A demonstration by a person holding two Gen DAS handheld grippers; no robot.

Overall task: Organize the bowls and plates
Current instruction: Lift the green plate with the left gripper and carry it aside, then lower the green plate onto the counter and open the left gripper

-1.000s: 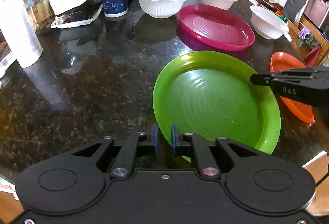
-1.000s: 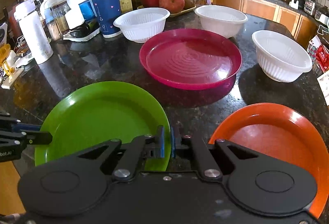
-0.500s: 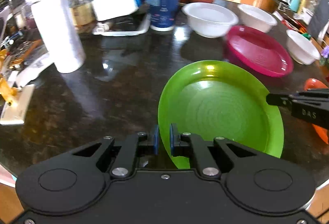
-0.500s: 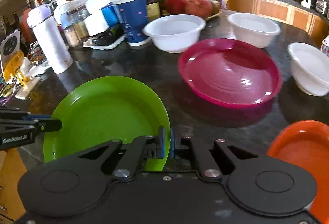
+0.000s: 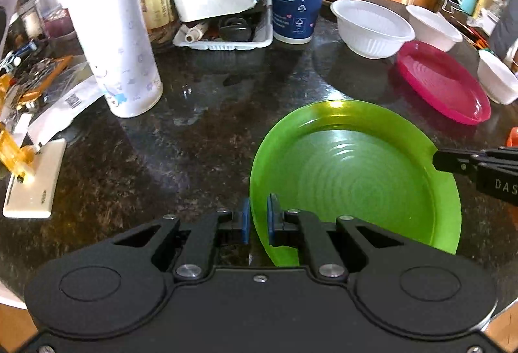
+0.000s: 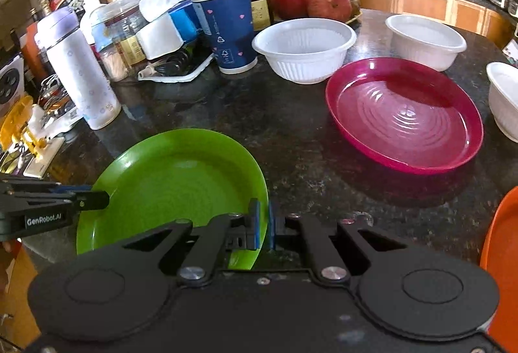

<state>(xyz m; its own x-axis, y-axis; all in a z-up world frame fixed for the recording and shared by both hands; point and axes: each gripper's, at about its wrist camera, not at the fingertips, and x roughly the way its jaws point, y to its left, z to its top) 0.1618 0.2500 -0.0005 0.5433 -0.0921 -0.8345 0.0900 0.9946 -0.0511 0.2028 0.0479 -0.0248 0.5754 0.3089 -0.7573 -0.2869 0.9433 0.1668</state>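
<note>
Left gripper pinches the green plate at its left rim; right gripper clamps the opposite rim, pads tight on the edge. Plate hangs tilted above the dark granite counter. Readable: "GenRobot.AI" on left gripper, "DAS" on right. Ahead: pink plate, white bowl, blue paper cup, white bottle; orange plate at right.

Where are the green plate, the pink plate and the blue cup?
green plate [image 5: 356, 178], left wrist view, centre of its ringed well
pink plate [image 6: 404, 116], right wrist view, middle of its well
blue cup [image 6: 228, 29], right wrist view, front of its blue wall
</note>
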